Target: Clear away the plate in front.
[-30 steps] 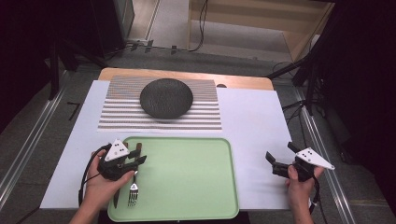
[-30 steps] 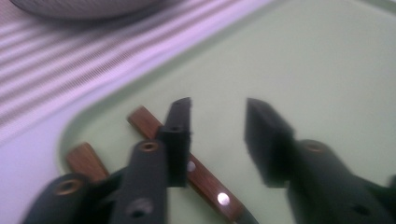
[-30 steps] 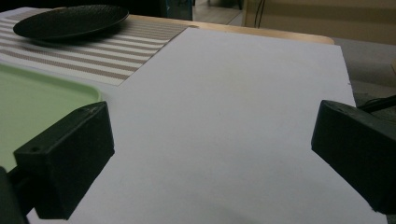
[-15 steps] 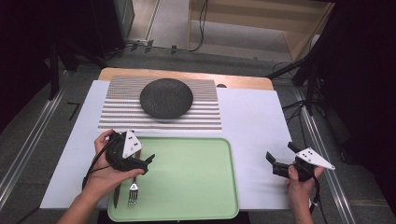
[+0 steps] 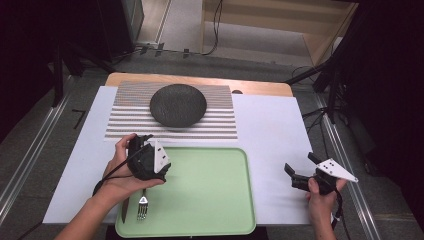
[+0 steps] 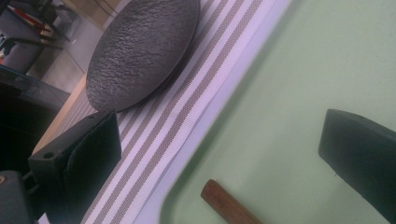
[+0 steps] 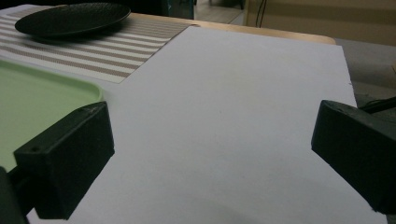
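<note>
Two utensils, a fork (image 5: 142, 206) and a knife (image 5: 123, 210), lie at the green tray's (image 5: 210, 200) seven o'clock corner. Just above them, the left gripper (image 5: 145, 161) has just opened its jaws wide, nothing between them. The right gripper (image 5: 299, 177) waits, jaws wide, at three o'clock. Its left gripper view adds a wooden handle (image 6: 229, 205) and the dark plate (image 6: 140, 49).

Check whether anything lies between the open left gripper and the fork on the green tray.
Nothing visible does. The left gripper, jaws just opened and empty, hovers over the light green plastic tray's left edge; the metal fork lies directly below the hand, beside a wooden-handled knife.
</note>
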A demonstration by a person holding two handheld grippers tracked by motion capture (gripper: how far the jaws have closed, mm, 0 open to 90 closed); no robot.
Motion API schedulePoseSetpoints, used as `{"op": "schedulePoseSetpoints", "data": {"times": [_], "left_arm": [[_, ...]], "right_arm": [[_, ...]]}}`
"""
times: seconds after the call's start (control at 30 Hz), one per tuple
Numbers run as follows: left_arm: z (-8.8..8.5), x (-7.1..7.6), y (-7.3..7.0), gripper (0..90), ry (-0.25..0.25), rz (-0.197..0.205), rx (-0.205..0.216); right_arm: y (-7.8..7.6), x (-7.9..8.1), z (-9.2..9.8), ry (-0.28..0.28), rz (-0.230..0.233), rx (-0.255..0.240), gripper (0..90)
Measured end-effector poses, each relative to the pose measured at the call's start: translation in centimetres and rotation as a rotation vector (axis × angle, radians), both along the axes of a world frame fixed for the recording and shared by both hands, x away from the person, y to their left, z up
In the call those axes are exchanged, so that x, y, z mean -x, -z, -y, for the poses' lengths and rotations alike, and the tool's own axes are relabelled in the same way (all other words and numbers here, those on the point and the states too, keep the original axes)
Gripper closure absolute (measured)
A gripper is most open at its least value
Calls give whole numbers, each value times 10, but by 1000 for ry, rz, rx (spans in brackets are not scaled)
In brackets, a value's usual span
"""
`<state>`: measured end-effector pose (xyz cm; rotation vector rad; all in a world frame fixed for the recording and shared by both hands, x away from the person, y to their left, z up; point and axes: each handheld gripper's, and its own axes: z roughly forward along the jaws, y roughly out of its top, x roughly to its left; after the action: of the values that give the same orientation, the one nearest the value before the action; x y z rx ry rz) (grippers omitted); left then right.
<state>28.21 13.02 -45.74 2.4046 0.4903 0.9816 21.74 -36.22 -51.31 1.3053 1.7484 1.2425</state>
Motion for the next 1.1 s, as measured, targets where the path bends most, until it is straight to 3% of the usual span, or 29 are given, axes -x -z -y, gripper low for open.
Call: {"op": "schedulePoseSetpoints", "data": {"times": [0.3, 0.87, 1.1], "left_arm": [[6, -7, -1, 20, 10, 36, -52], [21, -43, -3, 154, 17, 76, -77], [27, -62, 4, 227, 20, 64, -75]], "right_arm": [[0, 0, 0, -3, 6, 5, 0], [1, 0, -2, -7, 3, 8, 0], [1, 0, -2, -7, 2, 7, 0]]}}
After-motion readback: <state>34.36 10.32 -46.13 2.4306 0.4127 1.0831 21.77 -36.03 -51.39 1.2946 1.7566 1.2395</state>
